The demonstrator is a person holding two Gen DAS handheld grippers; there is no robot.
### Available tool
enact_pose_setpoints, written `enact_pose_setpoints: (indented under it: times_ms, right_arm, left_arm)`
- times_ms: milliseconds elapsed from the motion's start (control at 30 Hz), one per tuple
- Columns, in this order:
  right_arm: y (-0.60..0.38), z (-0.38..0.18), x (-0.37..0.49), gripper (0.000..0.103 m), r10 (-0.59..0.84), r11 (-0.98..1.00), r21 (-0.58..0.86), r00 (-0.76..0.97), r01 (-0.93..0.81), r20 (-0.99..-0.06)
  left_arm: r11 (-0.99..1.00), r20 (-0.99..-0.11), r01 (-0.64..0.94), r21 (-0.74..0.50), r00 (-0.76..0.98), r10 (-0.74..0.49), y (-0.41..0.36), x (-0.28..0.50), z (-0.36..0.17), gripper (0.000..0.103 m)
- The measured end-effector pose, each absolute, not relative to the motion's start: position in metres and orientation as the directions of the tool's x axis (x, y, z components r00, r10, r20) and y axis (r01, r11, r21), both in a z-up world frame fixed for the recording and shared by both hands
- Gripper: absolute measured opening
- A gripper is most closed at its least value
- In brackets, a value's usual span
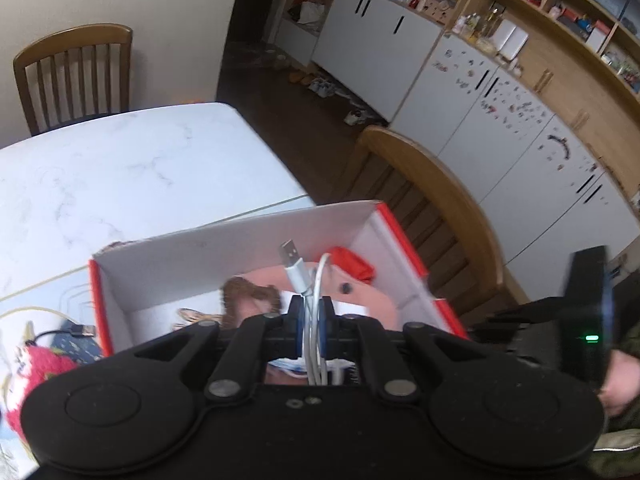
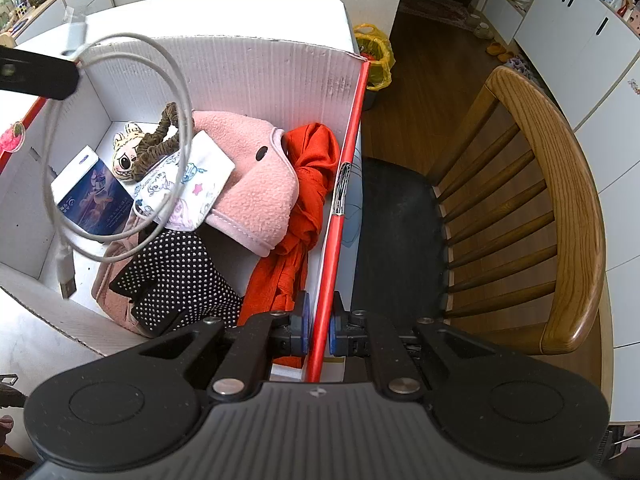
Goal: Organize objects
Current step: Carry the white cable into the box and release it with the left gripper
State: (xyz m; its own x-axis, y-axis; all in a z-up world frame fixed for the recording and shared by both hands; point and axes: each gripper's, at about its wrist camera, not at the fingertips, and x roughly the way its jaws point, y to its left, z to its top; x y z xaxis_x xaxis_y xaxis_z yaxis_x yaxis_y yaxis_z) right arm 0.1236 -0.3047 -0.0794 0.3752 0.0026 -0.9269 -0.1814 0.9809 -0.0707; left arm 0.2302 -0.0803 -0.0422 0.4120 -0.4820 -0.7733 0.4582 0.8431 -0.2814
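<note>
My left gripper (image 1: 311, 326) is shut on a white USB cable (image 1: 308, 280), held above the open white cardboard box (image 1: 224, 248) with red edges. In the right wrist view the cable (image 2: 120, 136) hangs in loops over the box, its plug low at the left. My right gripper (image 2: 319, 330) is shut on the box's red right wall (image 2: 344, 184). Inside lie a pink fleece garment (image 2: 256, 184), a red cloth (image 2: 308, 184), a black dotted cloth (image 2: 176, 276), a printed white cloth (image 2: 188, 184), a blue-and-white box (image 2: 92, 196), a tiger plush (image 2: 126, 152) and a brown scrunchie (image 2: 160, 136).
The box stands on a white marble table (image 1: 120, 168). A wooden chair (image 2: 552, 208) stands right beside the box. Another chair (image 1: 76, 72) is at the table's far side. A red plush (image 1: 36, 364) and a black cable (image 1: 68, 330) lie left of the box. Cabinets line the right.
</note>
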Motion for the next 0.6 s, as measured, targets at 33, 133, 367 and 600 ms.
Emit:
enact_pose_setpoints:
  times_ms: [33,133,367,600]
  right_arm:
    - [-0.305,-0.079,0.124,0.009,0.003,0.981,-0.071,0.375,-0.182,-0.927]
    - [-0.305,-0.079,0.124,0.009,0.003,0.981,-0.071,0.375,-0.181,-0.927]
    - [-0.304,-0.080,0.124,0.009,0.002,0.981,-0.071,0.376,-0.180,-0.927]
    - [-0.304,-0.080,0.124,0.009,0.002,0.981,-0.071,0.375,-0.180,-0.927]
  left_arm:
    - [0.850,-0.781,0.449,-0.273,0.412,-0.469,-0.078,0.234,-0.046,0.005]
    - [0.867,-0.806,0.434,-0.246,0.405,-0.431,-0.074,0.243,-0.058,0.005]
    - [0.885,-0.850,0.435,-0.167,0.392,-0.353,-0.074,0.250,-0.079,0.005]
    - [0.884,-0.853,0.438,-0.166,0.385,-0.351,-0.071,0.251,-0.082,0.005]
